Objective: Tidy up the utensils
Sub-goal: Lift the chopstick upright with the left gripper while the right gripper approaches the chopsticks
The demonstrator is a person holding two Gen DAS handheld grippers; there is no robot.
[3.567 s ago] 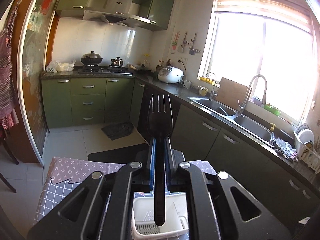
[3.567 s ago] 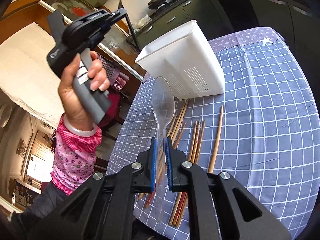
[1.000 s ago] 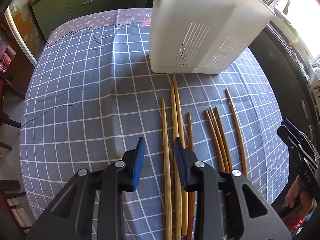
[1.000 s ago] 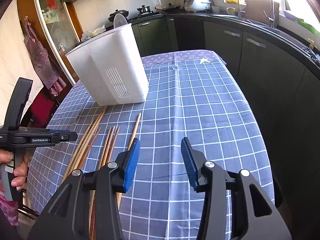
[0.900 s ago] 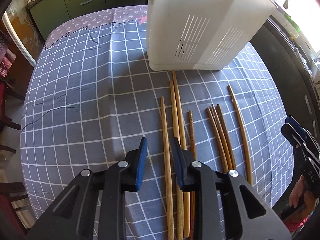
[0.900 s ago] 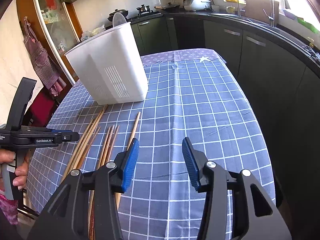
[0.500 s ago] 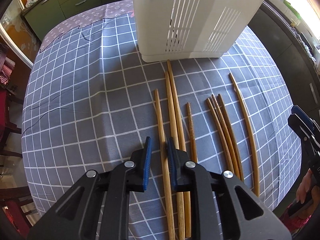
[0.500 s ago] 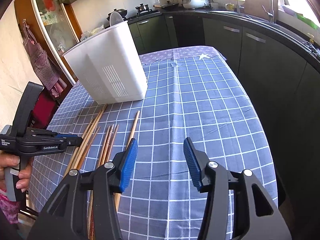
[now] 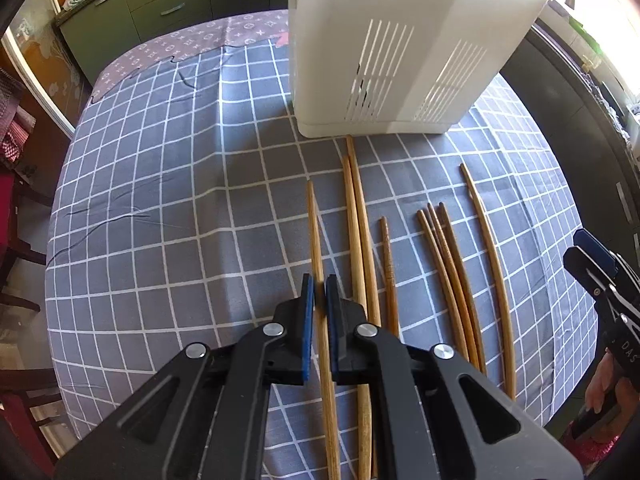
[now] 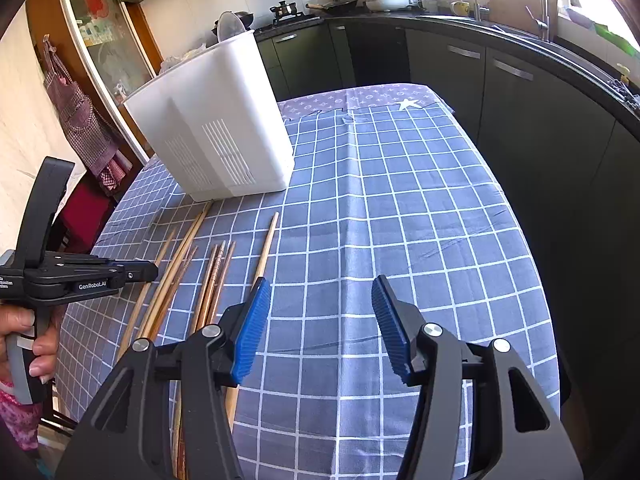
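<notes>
Several wooden chopsticks lie side by side on the blue checked tablecloth in front of a white slotted utensil holder. My left gripper is shut on the leftmost chopstick, low over the cloth. It also shows in the right wrist view. My right gripper is open and empty above the cloth, right of the chopsticks. The holder has a clear spoon in it.
Dark green kitchen cabinets and a counter with a sink run along the right. The table edge drops off close on the right. A chair with red checked cloth stands at the left.
My left gripper came down over the chopsticks and closed its jaws on the leftmost one. My right gripper stayed open and barely moved. Earlier the fork and spoon were held; both are released.
</notes>
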